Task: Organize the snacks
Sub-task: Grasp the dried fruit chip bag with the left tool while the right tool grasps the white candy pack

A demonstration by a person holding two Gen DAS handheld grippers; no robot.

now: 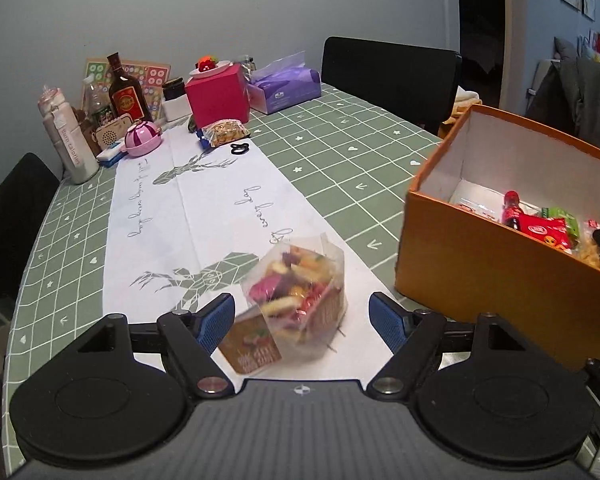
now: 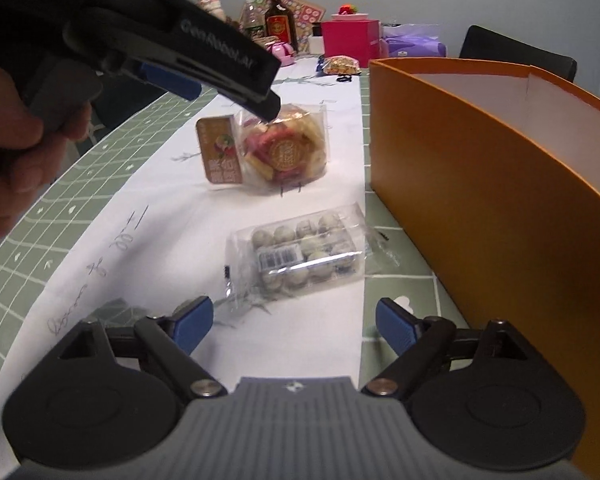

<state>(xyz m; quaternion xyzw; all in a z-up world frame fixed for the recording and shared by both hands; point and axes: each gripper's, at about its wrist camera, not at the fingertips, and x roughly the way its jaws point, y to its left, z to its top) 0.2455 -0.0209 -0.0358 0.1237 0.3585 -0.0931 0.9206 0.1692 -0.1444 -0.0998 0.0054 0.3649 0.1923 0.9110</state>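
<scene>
Beside the orange box (image 2: 500,168), on the white table runner (image 1: 188,216), two snack packs remain unsorted, so by these views the task is judged partly done.

Status of the work:
- The orange box already holds several items: a small red-capped bottle (image 1: 512,210), a red snack packet (image 1: 546,232), a green packet (image 1: 560,216) and a dark packet at the picture's edge. The rest of its floor is hidden by the near wall.
- The mixed snack bag (image 1: 296,296), clear wrap with a gold card label, lies on the runner to the left of the box, apart from it.
- The clear tray of round sweets (image 2: 304,256) lies on the runner nearer the right wrist camera, just beside the box wall.
- A further small snack bag (image 1: 225,132) sits well beyond the box, near the pink box (image 1: 218,96); whether it belongs to the task cannot be told.

Gripper state:
- Left gripper (image 1: 302,320): jaws spread wide, straddling the mixed snack bag. The pads do not press on it; nothing is held.
- Right gripper (image 2: 294,326): jaws spread wide and empty, aimed at the tray of sweets, short of it.

Remaining work, as judged: both packs on the runner go into the orange box.
</scene>
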